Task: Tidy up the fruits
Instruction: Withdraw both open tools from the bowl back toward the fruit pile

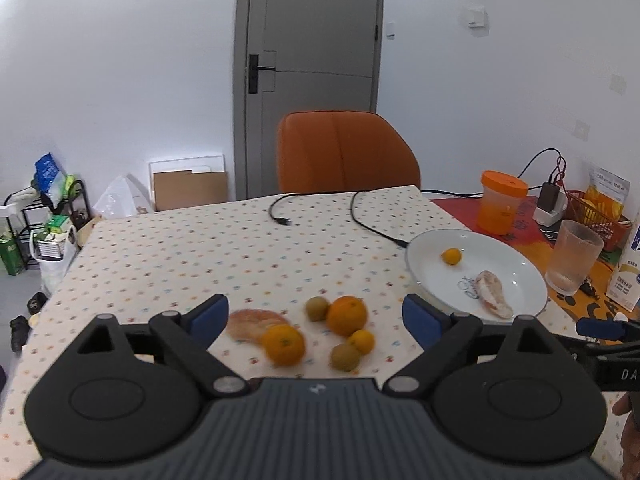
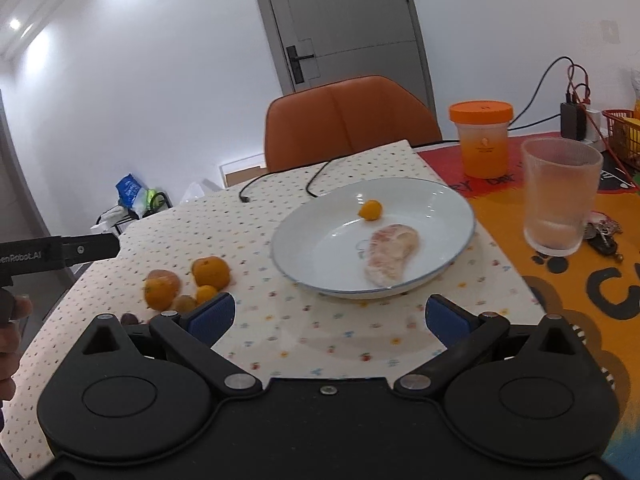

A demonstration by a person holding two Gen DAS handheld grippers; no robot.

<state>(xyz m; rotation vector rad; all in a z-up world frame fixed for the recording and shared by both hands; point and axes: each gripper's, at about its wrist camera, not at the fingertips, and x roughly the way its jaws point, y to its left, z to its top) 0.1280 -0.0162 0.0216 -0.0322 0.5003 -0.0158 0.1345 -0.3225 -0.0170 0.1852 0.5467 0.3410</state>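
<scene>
A: Looking through the left wrist camera, what shows?

B: The left gripper [image 1: 316, 316] hangs with jaws spread wide, holding nothing. Between them on the table [image 1: 200, 248] lie two mandarins [image 1: 346, 315], a kumquat [image 1: 362, 341], two small green fruits [image 1: 317, 308] and a pomelo segment [image 1: 256, 322], clustered close. To the right, the white plate [image 1: 516, 266] carries another kumquat [image 1: 451, 256] and another pomelo piece [image 1: 493, 294].

A: And the right wrist camera?

B: The right gripper [image 2: 330, 318] also has its jaws wide apart and empty, just in front of the plate [image 2: 320, 248]. The loose fruit pile [image 2: 188, 286] sits left of it; a plastic cup [image 2: 560, 196] stands right.
</scene>
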